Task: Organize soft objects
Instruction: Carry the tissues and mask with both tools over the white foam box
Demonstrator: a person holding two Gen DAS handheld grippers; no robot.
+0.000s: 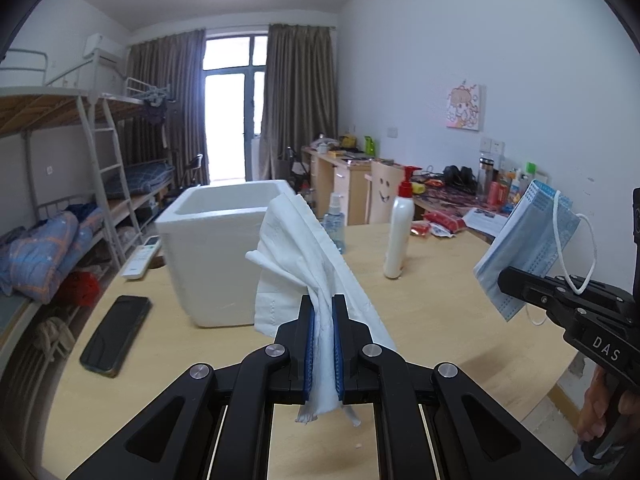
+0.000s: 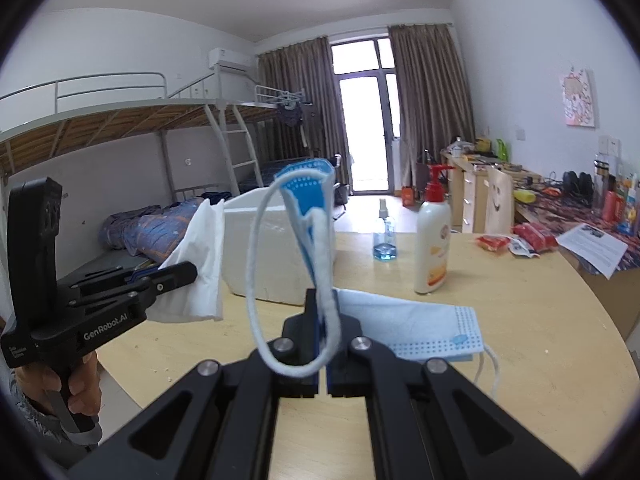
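Right now both grippers are up off the worktop (image 1: 440, 312), each clenched on something soft. The left gripper (image 1: 323, 344) pinches a white tissue (image 1: 304, 256) between its blue pads; the tissue stands up out of the jaws and fans open, with a short twisted end hanging below them. Seen from the right wrist, this tissue (image 2: 200, 264) hangs just left of the foam box (image 2: 264, 256), in front of its near left corner. The right gripper (image 2: 323, 344) grips a blue mask (image 2: 308, 200) by one edge, so that the mask rises upright in front of the box, its white ear loop drooping in a long curve over the jaws. From the left wrist, that mask (image 1: 528, 248) hangs in the air well right of the box (image 1: 216, 256), past the lotion bottle (image 1: 398, 236).

A second mask (image 2: 424, 332) lies flat on the worktop, right of the box and nearer the camera than the lotion bottle (image 2: 432, 248). A small spray bottle (image 1: 334, 220) stands just right of the box, behind the tissue. Left of the box lie a dark phone (image 1: 116, 336) and, further back, a white remote (image 1: 142, 256). Hands grip the handles of both tools.
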